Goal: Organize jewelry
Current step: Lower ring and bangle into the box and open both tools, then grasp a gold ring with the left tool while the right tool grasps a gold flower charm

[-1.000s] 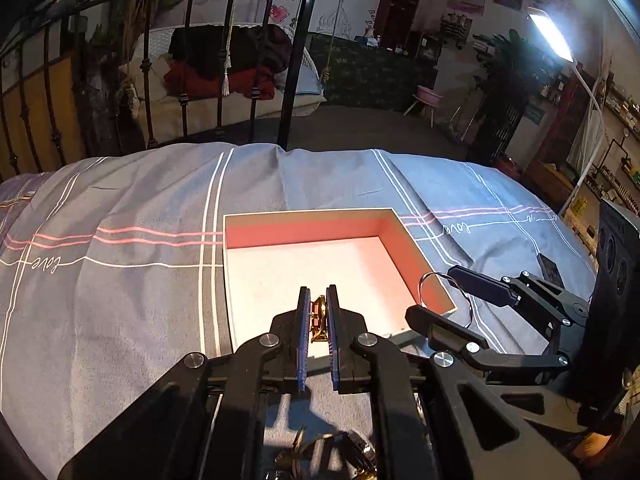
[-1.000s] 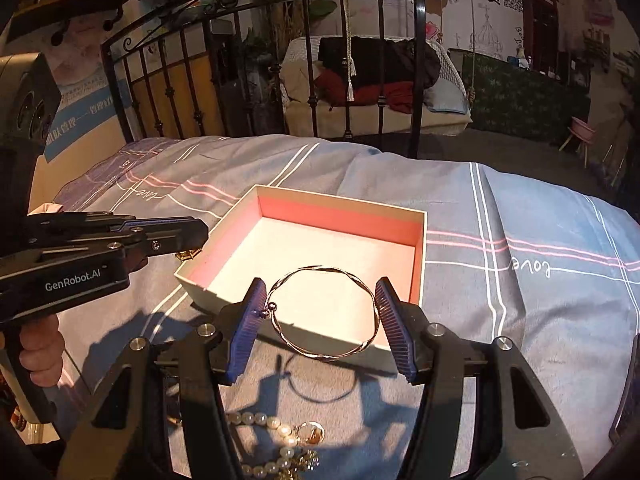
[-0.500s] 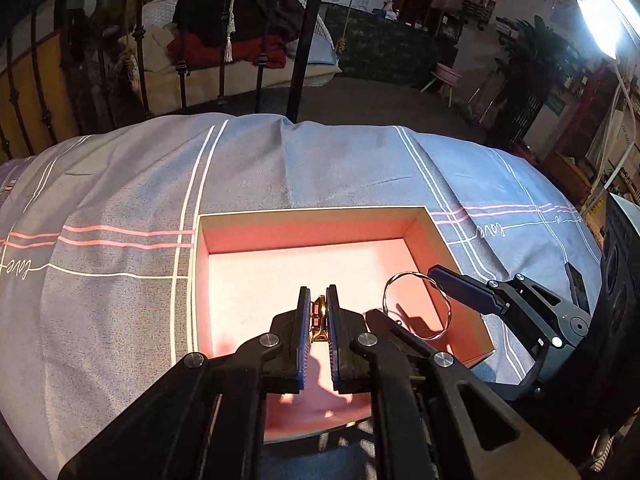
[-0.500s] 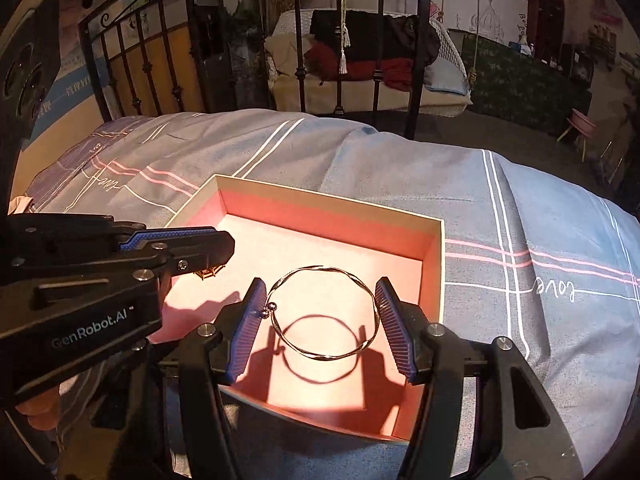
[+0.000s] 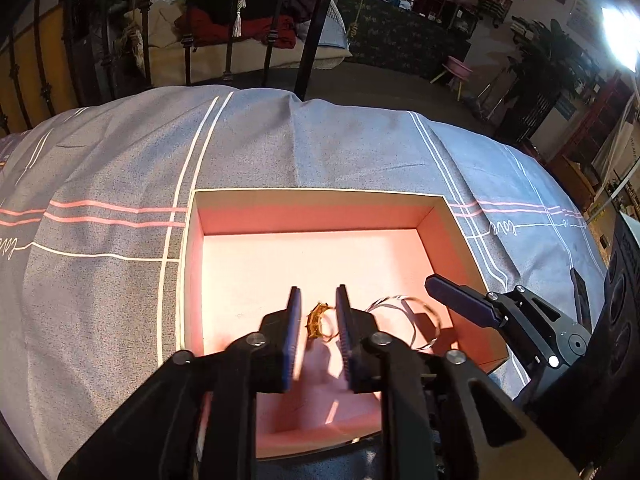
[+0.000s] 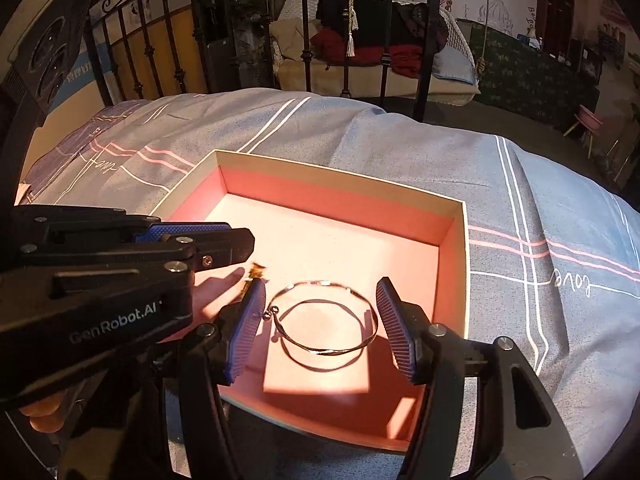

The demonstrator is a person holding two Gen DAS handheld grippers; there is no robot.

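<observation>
Right now both of my claws sit over the pink-lined box (image 5: pixel 316 204) on the grey striped bedspread (image 5: pixel 100 248). Through the left wrist camera I see my left gripper (image 5: pixel 318 322) parted a little, with the small gold ring (image 5: pixel 316 320) loose in the gap between the blue pads; it looks clear of the left pad, though I cannot tell whether it touches the right one. The right wrist camera shows only a gold speck of that ring (image 6: pixel 256 270) past the left claw's tip (its black body blocks the rest). What that view does give me plainly is my right gripper (image 6: pixel 320 330) spread wide, with the thin twisted bangle (image 6: pixel 324 318) between the fingers, free of both pads, its shadow on the box floor (image 6: pixel 320 248) beneath. From the left camera the bangle (image 5: pixel 404 320) is blurred, near the box's right wall.
</observation>
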